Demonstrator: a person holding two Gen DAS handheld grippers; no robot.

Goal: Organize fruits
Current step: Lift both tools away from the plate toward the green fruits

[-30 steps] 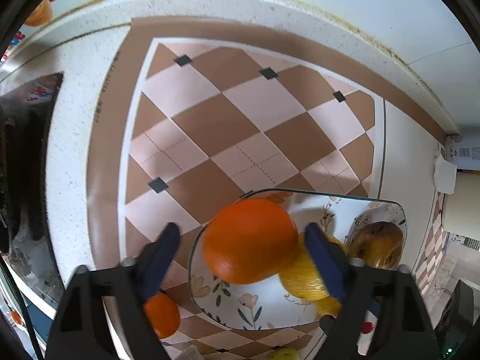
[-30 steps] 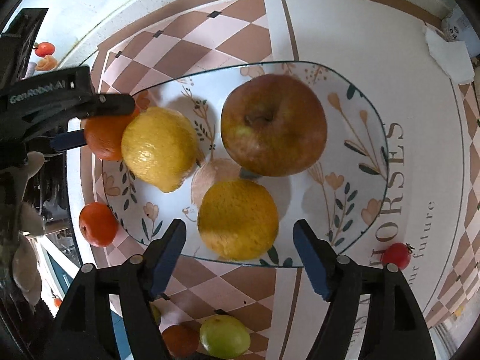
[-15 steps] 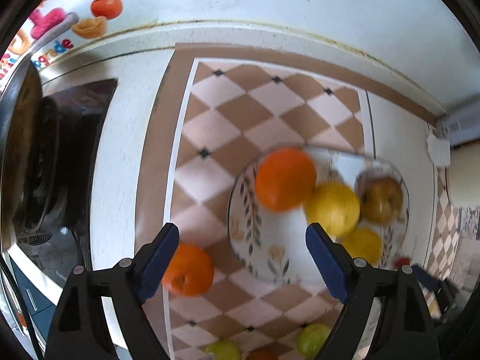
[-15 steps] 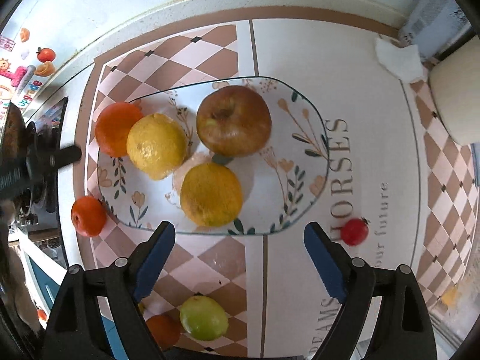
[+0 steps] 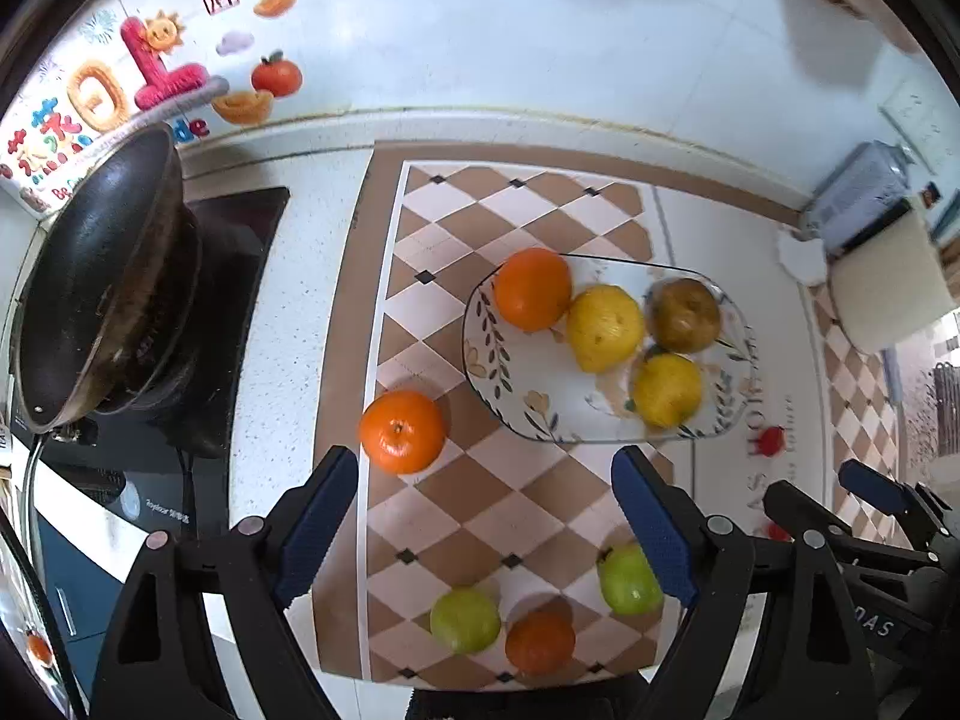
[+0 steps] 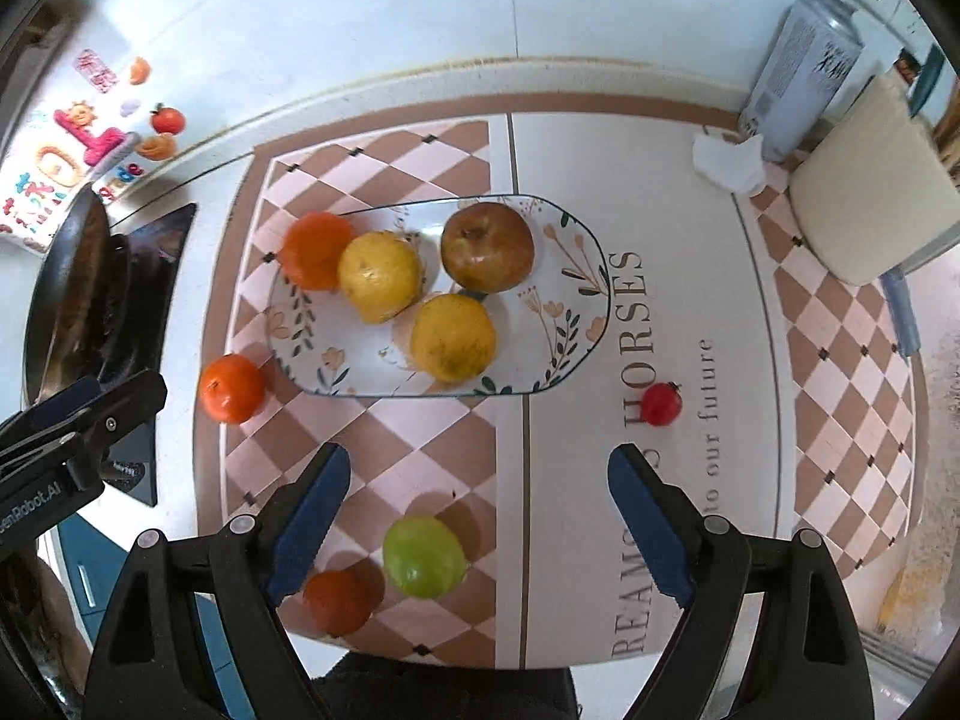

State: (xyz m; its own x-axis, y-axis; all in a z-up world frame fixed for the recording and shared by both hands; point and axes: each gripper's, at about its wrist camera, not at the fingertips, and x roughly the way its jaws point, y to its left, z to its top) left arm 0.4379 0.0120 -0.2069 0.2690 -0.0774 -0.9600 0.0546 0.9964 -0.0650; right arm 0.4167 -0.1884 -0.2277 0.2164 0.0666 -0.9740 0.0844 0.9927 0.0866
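- White speckled countertop [image 5: 288, 324] runs under a tiled wall with bright stickers [image 5: 150, 78]; a checkered brown-and-pink mat [image 6: 384, 180] covers its middle, with a lettered mat [image 6: 672, 312] beside it.
- Left gripper [image 5: 483, 516] hangs over the checkered mat, jaws spread wide with nothing between the blue pads.
- Right gripper [image 6: 474, 516] is likewise wide apart and empty, above the seam of the two mats.
- Flower-patterned plate [image 6: 576, 276] sits across that seam and holds four fruits: an orange [image 6: 315, 249] at its left end, a lemon [image 6: 379, 276] touching it, a brownish apple [image 6: 487, 247] and a second yellow fruit [image 6: 453, 336] in front.
- Loose orange [image 5: 402, 431] lies on the mat just off the plate's left edge, not touching it.
- Near the mat's front edge lie a green fruit [image 6: 423, 555] and a small orange fruit [image 6: 337, 600] side by side; the left view shows another green fruit [image 5: 465, 619] there too.
- Small red fruit [image 6: 660, 403] (too small to name) rests on the lettering, right of the plate.
- Dark wok [image 5: 96, 282] on a black hob [image 5: 228, 228] crowds the left side.
- At the right stand a grey canister [image 6: 804, 72], a crumpled white tissue [image 6: 729, 162] and a cream container [image 6: 870, 204].
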